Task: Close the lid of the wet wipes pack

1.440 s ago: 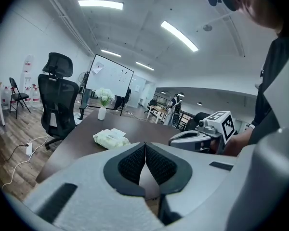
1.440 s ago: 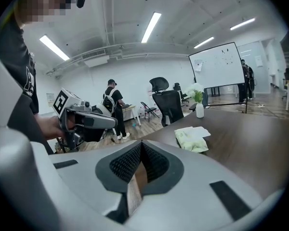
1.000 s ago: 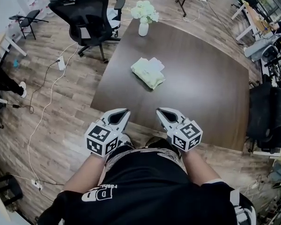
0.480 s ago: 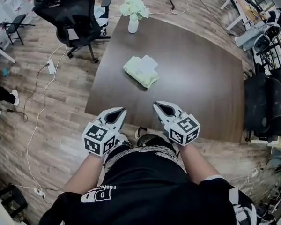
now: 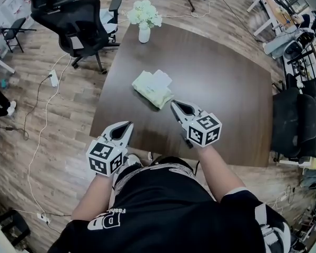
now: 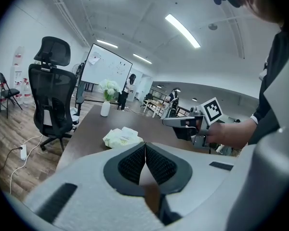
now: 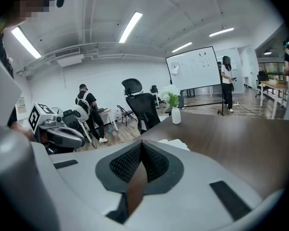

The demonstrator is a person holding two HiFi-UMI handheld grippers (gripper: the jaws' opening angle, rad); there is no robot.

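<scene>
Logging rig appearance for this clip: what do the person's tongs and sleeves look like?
Both the left tongs and right tongs have pale grey shells with black ribbed pads. Each carries a white cube printed with black square markers. No cables show. The person wears a black short-sleeved top with white lettering.

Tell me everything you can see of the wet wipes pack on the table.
The pale green soft plastic wet wipes pack lies flat and askew on the left part of the dark brown wooden table. Its white flap lid on top looks folded open. The pack looks slightly crumpled. Only the table touches it.
</scene>
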